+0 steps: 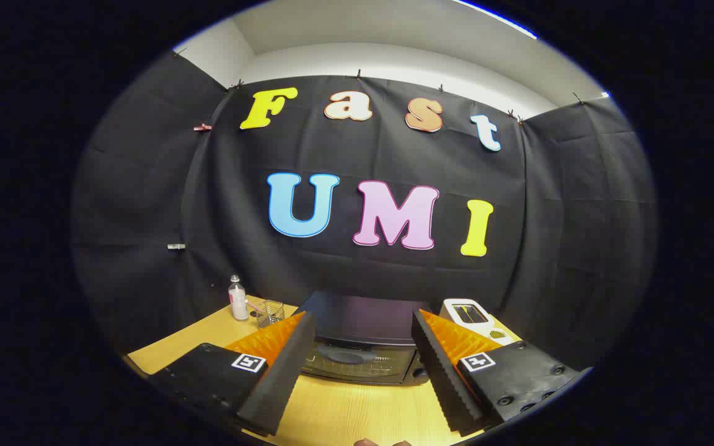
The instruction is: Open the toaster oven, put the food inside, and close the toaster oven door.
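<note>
Your gripper (363, 347) hangs with fingers spread wide, gripping nothing. The toaster oven (363, 337) sits on the wooden surface (344, 409) just beyond them, door closed, bottle (238, 298) well off left.

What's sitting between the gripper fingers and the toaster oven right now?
Nothing: in the gripper view only bare wooden table lies between the open gripper and the closed toaster oven.

Even, bright overhead light; pale ceiling strip glares above the wall. Toaster oven (362, 347) glass shows soft reflections. Fisheye bends edges hard. Gripper (363, 365) fingers spread apart, sharp, lightly shadowed beneath.
</note>
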A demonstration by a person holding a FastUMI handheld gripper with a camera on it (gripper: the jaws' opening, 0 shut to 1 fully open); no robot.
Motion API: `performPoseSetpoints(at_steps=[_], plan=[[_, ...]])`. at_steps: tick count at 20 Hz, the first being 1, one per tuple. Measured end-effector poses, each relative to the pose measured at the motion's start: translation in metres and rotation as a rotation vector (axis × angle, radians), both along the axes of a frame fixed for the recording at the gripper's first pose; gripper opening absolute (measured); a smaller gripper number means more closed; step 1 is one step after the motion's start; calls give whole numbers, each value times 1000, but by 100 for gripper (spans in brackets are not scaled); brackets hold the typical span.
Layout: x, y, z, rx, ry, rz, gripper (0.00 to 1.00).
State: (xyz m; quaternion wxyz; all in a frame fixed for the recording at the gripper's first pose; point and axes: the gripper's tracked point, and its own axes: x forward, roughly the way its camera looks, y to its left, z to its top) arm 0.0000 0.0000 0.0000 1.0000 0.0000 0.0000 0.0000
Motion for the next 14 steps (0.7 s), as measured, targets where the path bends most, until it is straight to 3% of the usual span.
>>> performPoseSetpoints(at_steps=[14], plan=[[-34, -25, -8, 14, 17, -71, 97]])
